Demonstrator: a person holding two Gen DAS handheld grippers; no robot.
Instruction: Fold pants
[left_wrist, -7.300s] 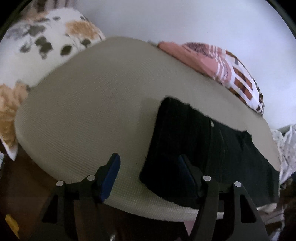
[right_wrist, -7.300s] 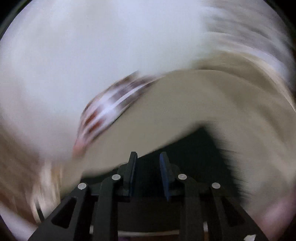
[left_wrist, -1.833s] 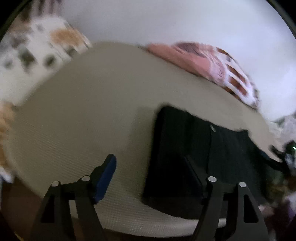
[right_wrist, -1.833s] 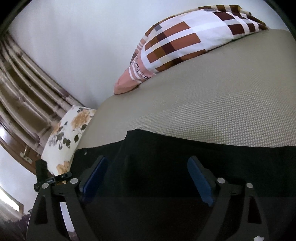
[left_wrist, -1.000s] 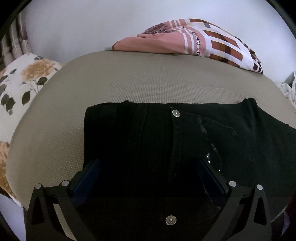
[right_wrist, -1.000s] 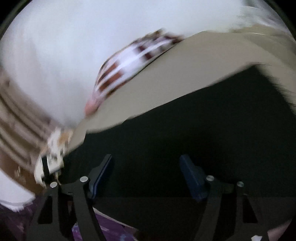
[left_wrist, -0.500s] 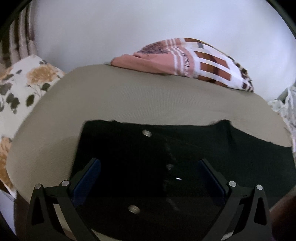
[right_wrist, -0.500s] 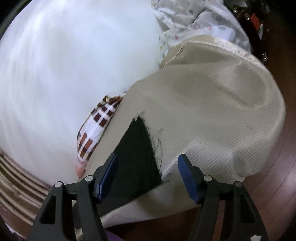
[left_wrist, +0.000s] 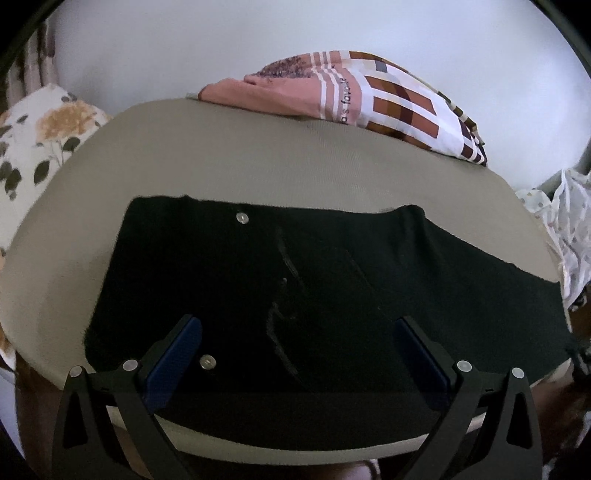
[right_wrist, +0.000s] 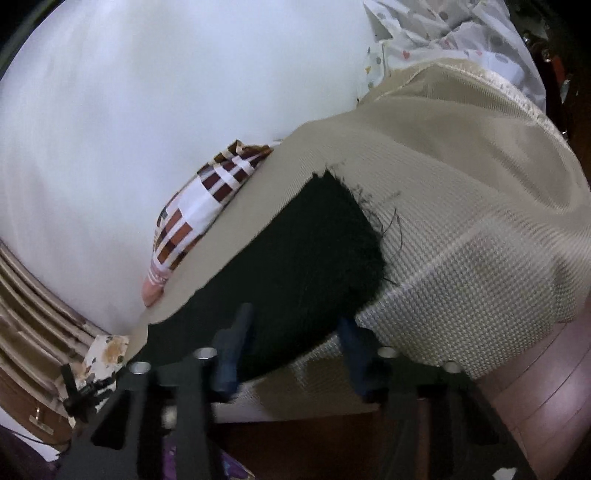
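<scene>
Black pants (left_wrist: 332, 258) lie flat across the beige bed cover (left_wrist: 221, 155), waist to the left with two metal buttons showing. My left gripper (left_wrist: 297, 321) hovers over the waist part, jaws wide open, nothing pinched. In the right wrist view the frayed leg end of the pants (right_wrist: 314, 240) reaches the bed's corner. My right gripper (right_wrist: 295, 315) sits at the pants' near edge. Its jaws are closing, with the black cloth's edge between the blue fingers (right_wrist: 236, 354), and a gap still shows.
A checked brown-and-white pillow (left_wrist: 388, 99) lies at the back against the white wall. A floral pillow (left_wrist: 40, 140) sits at the left end, a dotted white cloth (right_wrist: 443, 33) beyond the right end. The bed cover (right_wrist: 461, 221) hangs over the corner above a wooden floor (right_wrist: 535, 406).
The left gripper has drawn back and up, so the pants look smaller in its view. The right gripper has come closer to the frayed leg end and its jaws have narrowed.
</scene>
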